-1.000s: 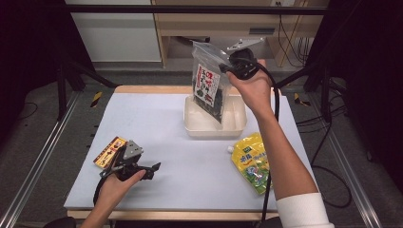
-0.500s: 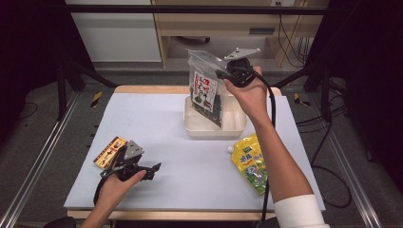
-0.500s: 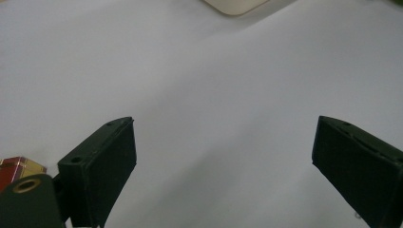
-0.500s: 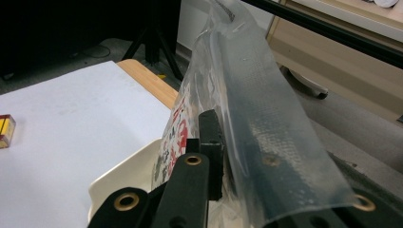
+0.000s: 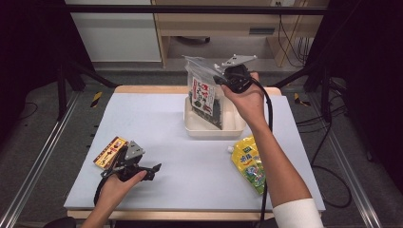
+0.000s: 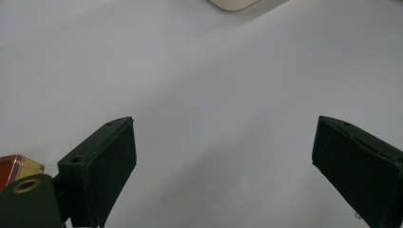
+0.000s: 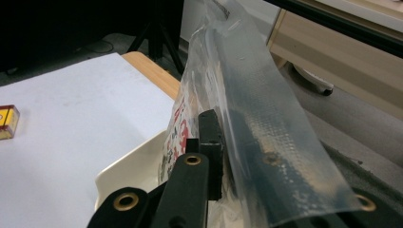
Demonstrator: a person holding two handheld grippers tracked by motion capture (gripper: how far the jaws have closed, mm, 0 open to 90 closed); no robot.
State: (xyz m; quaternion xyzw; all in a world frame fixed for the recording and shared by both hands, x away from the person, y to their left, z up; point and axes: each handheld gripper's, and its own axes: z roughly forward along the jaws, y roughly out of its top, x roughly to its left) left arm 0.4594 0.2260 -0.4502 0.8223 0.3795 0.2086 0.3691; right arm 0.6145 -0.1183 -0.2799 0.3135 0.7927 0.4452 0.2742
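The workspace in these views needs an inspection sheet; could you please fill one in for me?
Surface: white table, pale sheet over a wooden top.
Job's things: seaweed bag hanging with its lower end in the cream tray.
Clutter: yellow-green pouch at near right; small red-yellow box at near left.
Grippers: right gripper shut on the bag's clear top; left gripper open, low over bare table.
Cables: black cable trailing along the right forearm.
Surroundings: dark stands, wooden furniture beyond the table.

cream tray (image 5: 197, 127), yellow-green pouch (image 5: 249, 164), black gripper (image 5: 219, 80)
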